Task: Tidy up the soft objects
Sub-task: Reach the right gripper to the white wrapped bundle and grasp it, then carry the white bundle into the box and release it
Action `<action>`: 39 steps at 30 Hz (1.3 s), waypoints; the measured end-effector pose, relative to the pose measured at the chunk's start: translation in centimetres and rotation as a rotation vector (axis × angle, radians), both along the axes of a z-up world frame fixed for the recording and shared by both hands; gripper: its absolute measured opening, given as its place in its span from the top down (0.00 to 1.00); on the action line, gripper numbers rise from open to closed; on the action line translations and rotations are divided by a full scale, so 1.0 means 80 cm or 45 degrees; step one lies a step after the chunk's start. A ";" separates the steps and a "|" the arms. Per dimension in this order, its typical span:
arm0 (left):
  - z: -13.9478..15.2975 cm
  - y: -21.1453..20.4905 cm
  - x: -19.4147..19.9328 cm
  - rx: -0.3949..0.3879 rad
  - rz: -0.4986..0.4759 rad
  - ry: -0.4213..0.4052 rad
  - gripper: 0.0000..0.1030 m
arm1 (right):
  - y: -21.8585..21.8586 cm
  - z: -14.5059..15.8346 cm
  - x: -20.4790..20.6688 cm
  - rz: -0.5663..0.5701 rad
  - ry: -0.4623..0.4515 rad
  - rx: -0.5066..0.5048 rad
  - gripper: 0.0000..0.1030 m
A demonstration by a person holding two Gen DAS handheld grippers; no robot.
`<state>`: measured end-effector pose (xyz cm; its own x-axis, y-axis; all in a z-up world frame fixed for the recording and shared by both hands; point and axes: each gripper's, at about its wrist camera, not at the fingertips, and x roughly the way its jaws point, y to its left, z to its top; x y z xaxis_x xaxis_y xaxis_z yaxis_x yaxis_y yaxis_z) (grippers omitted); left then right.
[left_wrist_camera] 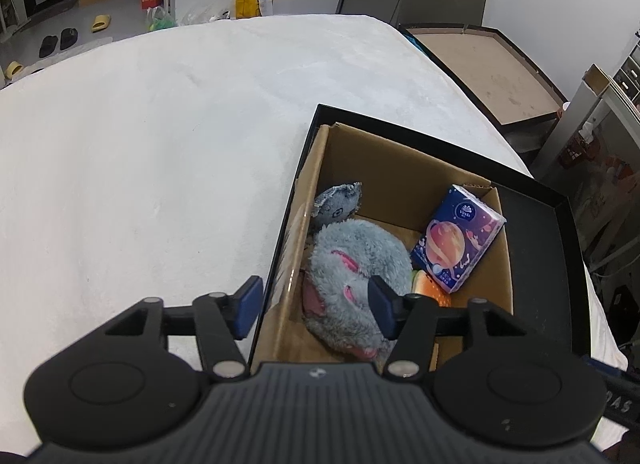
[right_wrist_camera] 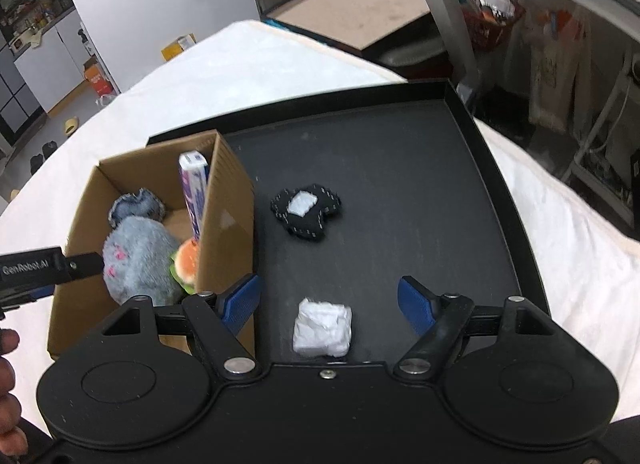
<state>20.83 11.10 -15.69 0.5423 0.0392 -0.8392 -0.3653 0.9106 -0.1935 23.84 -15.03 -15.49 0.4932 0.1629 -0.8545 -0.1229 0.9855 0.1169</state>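
A cardboard box stands in the left part of a black tray. In it lie a grey plush toy, a small denim pouch, a blue tissue pack and an orange plush burger. My left gripper is open over the box's left wall, above the plush. My right gripper is open above a white soft packet on the tray. A black stitched pad lies further on.
The tray sits on a white blanket-covered table. Beyond the table's far edge stands a brown-topped low table with a black rim. Shelving with clutter is to the right. Shoes and bags lie on the floor.
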 end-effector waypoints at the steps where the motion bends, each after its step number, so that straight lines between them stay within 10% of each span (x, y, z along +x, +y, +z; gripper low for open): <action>1: 0.000 0.000 0.000 0.002 0.001 0.001 0.41 | -0.001 -0.003 -0.001 0.001 0.010 0.002 0.27; 20: -0.008 -0.026 0.008 0.086 -0.037 0.030 0.36 | -0.003 -0.061 0.008 -0.001 0.158 0.018 0.32; 27: -0.011 -0.029 0.011 0.106 -0.042 0.046 0.35 | -0.004 -0.078 0.016 0.014 0.220 0.008 0.62; 39: -0.011 -0.032 0.013 0.114 -0.037 0.052 0.35 | -0.026 -0.068 0.014 -0.031 0.185 -0.030 0.63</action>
